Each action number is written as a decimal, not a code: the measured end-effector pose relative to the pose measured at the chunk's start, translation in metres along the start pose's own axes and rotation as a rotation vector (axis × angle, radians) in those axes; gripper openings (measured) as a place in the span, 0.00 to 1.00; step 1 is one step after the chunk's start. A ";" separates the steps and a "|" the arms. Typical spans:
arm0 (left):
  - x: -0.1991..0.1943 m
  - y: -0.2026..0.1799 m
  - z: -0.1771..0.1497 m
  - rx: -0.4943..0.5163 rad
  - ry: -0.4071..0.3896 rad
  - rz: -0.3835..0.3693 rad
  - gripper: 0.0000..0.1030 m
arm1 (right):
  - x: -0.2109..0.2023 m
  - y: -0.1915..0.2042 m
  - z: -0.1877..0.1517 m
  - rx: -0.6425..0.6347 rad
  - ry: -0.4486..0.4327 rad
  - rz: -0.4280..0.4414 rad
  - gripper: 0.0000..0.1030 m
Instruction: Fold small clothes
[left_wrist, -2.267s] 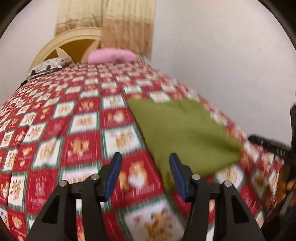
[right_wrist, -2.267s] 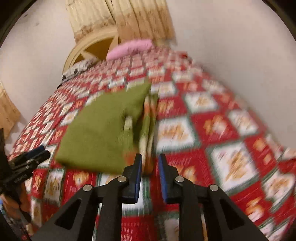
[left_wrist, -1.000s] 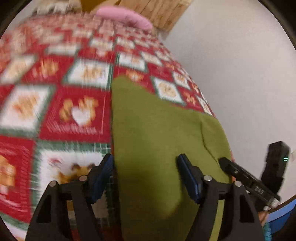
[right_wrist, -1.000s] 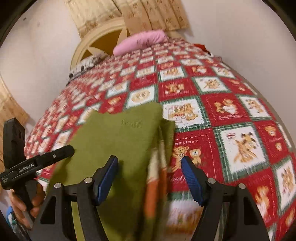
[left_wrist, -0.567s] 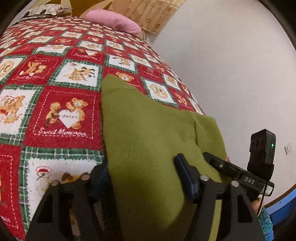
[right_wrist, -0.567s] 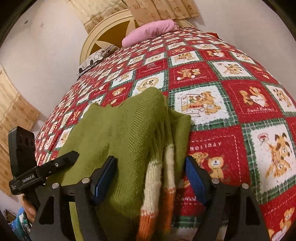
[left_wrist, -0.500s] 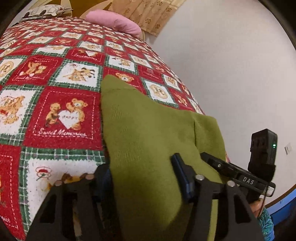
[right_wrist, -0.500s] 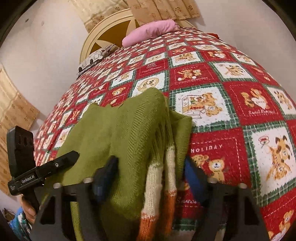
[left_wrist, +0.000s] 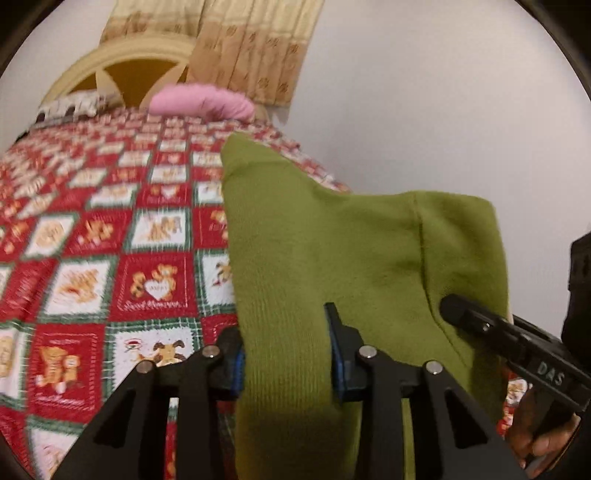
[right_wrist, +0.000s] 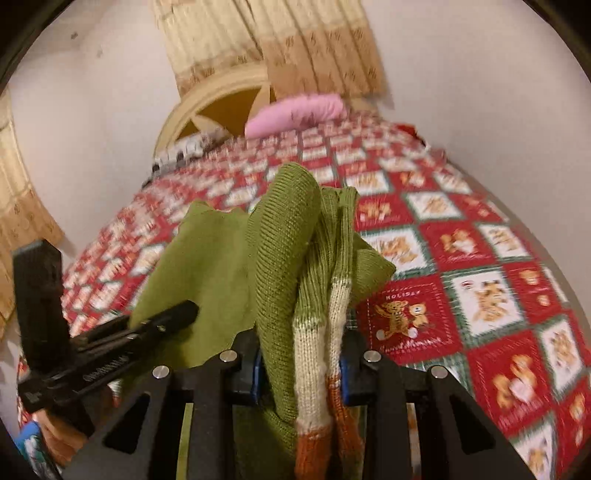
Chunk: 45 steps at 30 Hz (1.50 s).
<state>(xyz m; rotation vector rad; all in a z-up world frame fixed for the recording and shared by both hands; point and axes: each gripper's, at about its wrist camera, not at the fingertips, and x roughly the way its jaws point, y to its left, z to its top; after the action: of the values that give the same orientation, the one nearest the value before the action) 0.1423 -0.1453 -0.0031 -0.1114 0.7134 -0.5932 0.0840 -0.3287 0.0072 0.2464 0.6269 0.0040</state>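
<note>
- Both hand-held grippers, left (left_wrist: 286, 350) and right (right_wrist: 301, 365), have just closed on the green sweater (left_wrist: 332, 251) and raised its near edge off the bed (left_wrist: 110, 258).
- Fold can likely start now.

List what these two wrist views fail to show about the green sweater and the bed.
- Left wrist: green sweater lower edge is cut off by the frame; its bulk hides the bedspread beneath.
- Right wrist: sweater hem runs off the bottom.
- Both: bedspread pattern near the pink pillow is blurred.
</note>
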 end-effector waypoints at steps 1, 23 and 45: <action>-0.012 -0.005 0.001 0.011 -0.015 -0.007 0.35 | -0.017 0.007 -0.001 -0.011 -0.028 -0.011 0.29; -0.132 -0.090 -0.025 0.172 -0.097 -0.125 0.34 | -0.246 0.062 -0.062 -0.027 -0.303 -0.137 0.28; 0.043 -0.164 -0.059 0.241 0.107 0.006 0.33 | -0.144 -0.107 -0.096 0.106 -0.072 -0.346 0.27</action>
<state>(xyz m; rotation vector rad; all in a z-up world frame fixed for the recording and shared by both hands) 0.0527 -0.2989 -0.0249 0.1469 0.7405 -0.6783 -0.0962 -0.4217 -0.0092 0.2372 0.5927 -0.3701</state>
